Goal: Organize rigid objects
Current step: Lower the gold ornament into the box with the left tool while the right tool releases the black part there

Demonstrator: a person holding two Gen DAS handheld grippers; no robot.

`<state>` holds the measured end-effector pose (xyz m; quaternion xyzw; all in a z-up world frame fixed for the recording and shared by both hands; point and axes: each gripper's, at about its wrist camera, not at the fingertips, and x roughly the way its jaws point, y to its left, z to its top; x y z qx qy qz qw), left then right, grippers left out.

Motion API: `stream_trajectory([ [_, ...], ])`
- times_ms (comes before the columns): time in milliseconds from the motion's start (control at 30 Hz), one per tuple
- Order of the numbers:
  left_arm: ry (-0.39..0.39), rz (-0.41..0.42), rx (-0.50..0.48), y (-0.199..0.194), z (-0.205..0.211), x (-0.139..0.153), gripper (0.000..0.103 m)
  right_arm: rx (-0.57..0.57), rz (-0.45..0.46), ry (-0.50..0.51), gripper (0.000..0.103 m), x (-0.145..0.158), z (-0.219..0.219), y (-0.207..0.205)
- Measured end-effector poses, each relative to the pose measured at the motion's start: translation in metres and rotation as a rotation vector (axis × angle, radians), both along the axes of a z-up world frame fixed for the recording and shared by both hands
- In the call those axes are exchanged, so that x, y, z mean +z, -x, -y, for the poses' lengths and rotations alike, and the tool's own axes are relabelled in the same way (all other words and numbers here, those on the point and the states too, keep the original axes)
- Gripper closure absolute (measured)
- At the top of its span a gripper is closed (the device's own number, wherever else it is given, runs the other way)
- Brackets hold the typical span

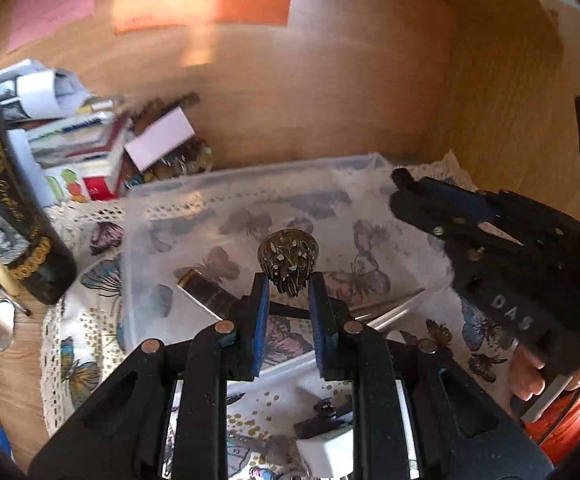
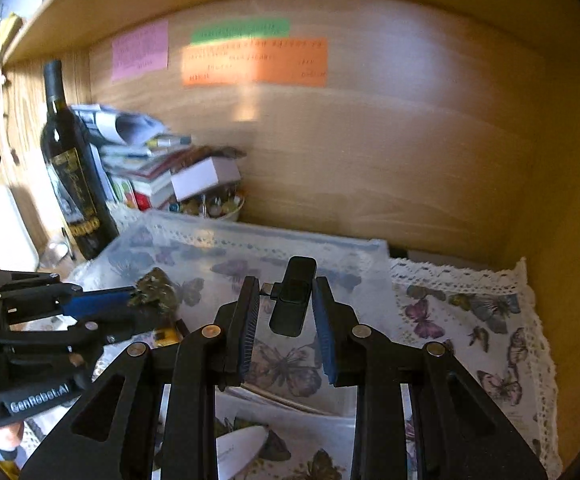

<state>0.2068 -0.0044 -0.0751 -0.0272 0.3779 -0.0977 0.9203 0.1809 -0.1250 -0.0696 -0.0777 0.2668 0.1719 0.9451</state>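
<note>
Knob [image 1: 288, 261] pinched in left gripper [image 1: 288, 292], dongle [image 2: 293, 296] upright between right gripper [image 2: 286, 300] pads, grip unclear; both hanging just above bin [image 2: 377, 252], so straight down next, probably.

Left gripper [image 1: 288, 286] pointed forward, jaws partly closed, blue pads [image 1: 262, 312] pressed on both sides of a speckled dark knob-like object [image 1: 288, 261] at the tips. From the right wrist view the left gripper [image 2: 138, 300] reached in from the left, roughly level, fingers of the holding hand [image 2: 8, 434] visible under its handle. Right gripper [image 2: 286, 308] pointed forward, jaws parted, a small black adapter [image 2: 293, 296] between the pads; contact unclear. From the left wrist view the right gripper [image 1: 405, 186] came in from the right, angled, hand [image 1: 533, 372] wrapped on its grip.
</note>
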Motion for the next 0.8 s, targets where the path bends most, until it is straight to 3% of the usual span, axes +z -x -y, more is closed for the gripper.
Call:
stream_trajectory([
  [200, -0.012, -0.045, -0.007, -0.015, 0.006, -0.014, 0.084, -0.009, -0.069, 0.033, 0.078, -0.021, -0.006, -0.018],
  [500, -0.020, -0.042, 0.005, -0.018, 0.004, -0.017, 0.084, -0.016, -0.130, 0.051, 0.078, -0.035, -0.007, -0.030],
  [667, -0.008, -0.042, 0.005, -0.013, 0.001, -0.013, 0.083, -0.013, -0.125, 0.041, 0.064, -0.031, -0.006, -0.028],
  [800, -0.018, -0.013, 0.013, -0.002, 0.000, -0.004, 0.077, -0.013, -0.088, 0.038, 0.062, -0.021, -0.005, -0.017],
])
